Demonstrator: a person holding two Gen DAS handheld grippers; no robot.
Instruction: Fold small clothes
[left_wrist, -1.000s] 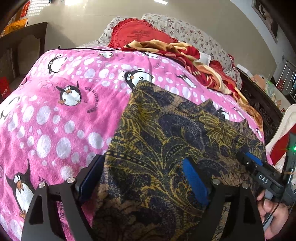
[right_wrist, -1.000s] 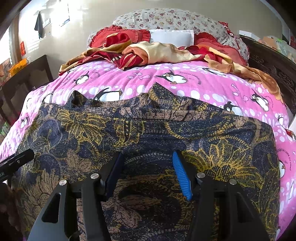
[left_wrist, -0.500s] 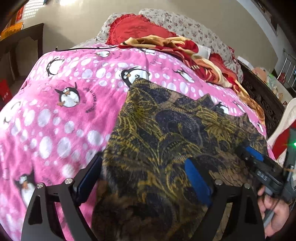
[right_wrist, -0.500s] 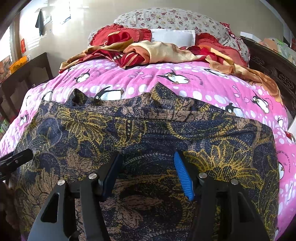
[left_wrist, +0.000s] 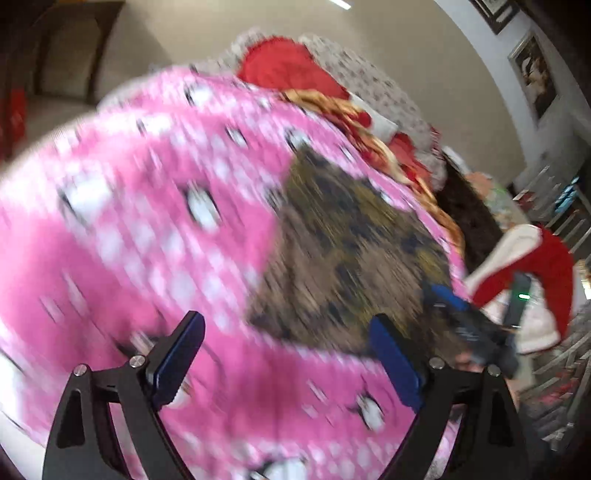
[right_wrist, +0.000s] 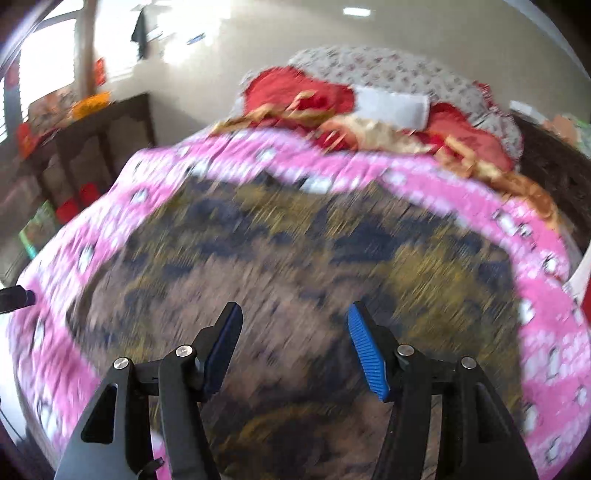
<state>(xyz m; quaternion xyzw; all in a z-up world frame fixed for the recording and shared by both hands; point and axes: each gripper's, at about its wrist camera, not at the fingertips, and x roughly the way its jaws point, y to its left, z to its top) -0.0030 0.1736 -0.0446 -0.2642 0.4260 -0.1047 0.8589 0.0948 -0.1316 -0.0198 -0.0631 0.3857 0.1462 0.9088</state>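
Observation:
A dark garment with a navy and gold floral print (left_wrist: 351, 243) lies spread flat on a pink penguin blanket (left_wrist: 147, 221). Both views are motion-blurred. My left gripper (left_wrist: 284, 350) is open and empty, above the blanket just left of the garment's near corner. My right gripper (right_wrist: 293, 332) is open and empty, above the near part of the garment (right_wrist: 295, 251). The right gripper also shows in the left wrist view (left_wrist: 465, 321) at the garment's right edge. A tip of the left gripper shows at the left edge of the right wrist view (right_wrist: 16, 297).
Red and gold bedding (right_wrist: 369, 122) and a floral pillow (right_wrist: 388, 70) are heaped at the head of the bed. A dark wooden cabinet (right_wrist: 92, 147) stands to the left. A dark bed frame (right_wrist: 554, 166) and a red and white cloth (left_wrist: 535, 258) are at the right.
Both grippers have pulled back and up from the garment, still open. The left one has swung left, off the garment and over the pink blanket.

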